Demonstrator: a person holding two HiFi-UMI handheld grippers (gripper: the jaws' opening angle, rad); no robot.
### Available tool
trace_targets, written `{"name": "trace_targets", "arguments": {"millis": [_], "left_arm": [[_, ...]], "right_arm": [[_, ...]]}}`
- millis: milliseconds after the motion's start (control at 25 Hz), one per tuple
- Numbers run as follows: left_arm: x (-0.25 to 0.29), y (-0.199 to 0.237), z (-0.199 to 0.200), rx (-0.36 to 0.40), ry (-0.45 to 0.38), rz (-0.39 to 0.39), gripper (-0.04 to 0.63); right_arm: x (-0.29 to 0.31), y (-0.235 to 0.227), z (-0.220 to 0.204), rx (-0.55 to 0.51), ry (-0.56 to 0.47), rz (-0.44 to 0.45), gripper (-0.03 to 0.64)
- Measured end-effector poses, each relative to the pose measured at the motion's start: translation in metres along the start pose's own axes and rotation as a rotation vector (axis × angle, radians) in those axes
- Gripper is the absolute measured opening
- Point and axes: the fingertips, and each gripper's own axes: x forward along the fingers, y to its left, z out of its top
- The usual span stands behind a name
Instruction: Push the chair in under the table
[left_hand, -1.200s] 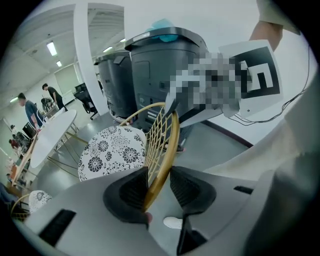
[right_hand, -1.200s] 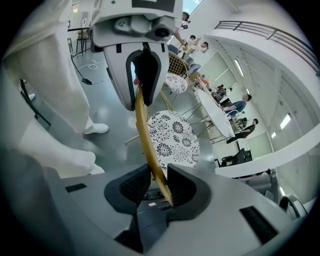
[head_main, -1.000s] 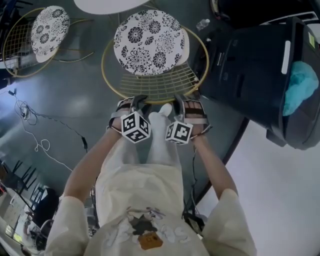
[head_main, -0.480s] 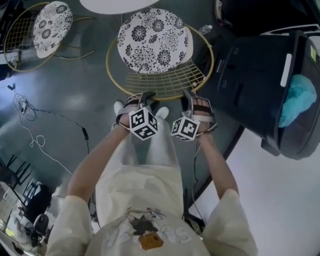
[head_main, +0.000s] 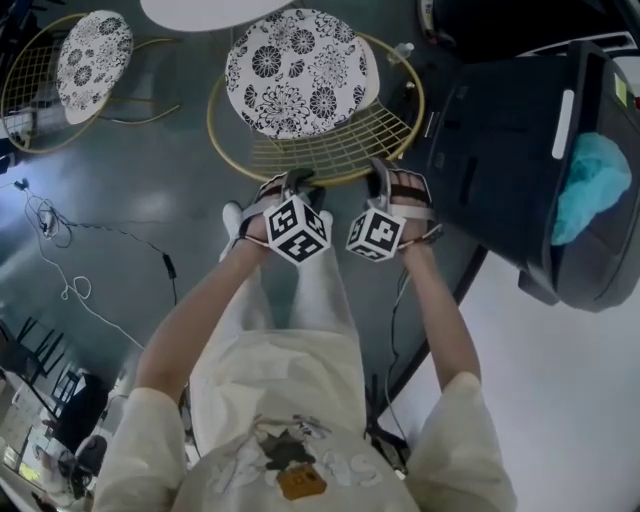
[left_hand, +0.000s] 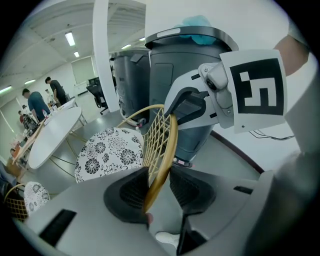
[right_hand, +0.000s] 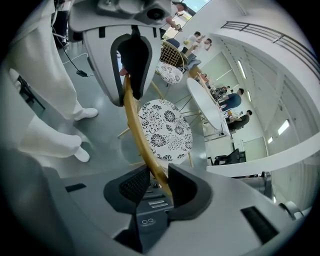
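Left gripper (left_hand: 159, 186) is clamped on the chair (head_main: 300, 72) at its gold back rail (left_hand: 167, 145), and the right gripper (right_hand: 159, 184) is clenched on the same rail just beside it. The chair stands close to the white table (head_main: 200, 10), which is cut off at the top of the head view, so whether the seat reaches under it is hard to say. A dark bin (head_main: 510, 150) stands near on the right.
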Motion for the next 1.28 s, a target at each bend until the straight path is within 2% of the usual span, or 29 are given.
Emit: {"name": "trace_targets", "arguments": {"millis": [280,600,680,840,960,1160,1280], "left_arm": [[0.008,0.005,0.024,-0.069,-0.022,-0.012,0.133],[0.009,0.003,0.031,-0.115,-0.042,-0.047,0.133],[0.002,0.002,0.03,-0.1,-0.063,-0.067,0.133],[-0.02,0.0,0.034,-0.01,-0.112,-0.08,0.133],[-0.037,-0.003,0.029,0.014,-0.129,-0.097,0.133],[-0.072,0.003,0.016,0.016,-0.173,-0.087,0.132],[-0.085,0.025,0.007,-0.015,-0.196,-0.08,0.125]], "right_arm": [[0.011,-0.024,-0.015,0.01,0.062,-0.017,0.115],[0.012,-0.032,-0.019,0.024,0.084,-0.035,0.121],[0.01,-0.028,-0.019,0.036,0.097,-0.043,0.128],[-0.001,-0.021,-0.013,0.068,0.096,-0.061,0.135],[-0.014,-0.013,-0.003,0.102,0.082,-0.058,0.135],[-0.045,-0.013,0.018,0.153,0.085,-0.102,0.135],[-0.05,-0.02,0.043,0.203,0.059,-0.117,0.135]]}}
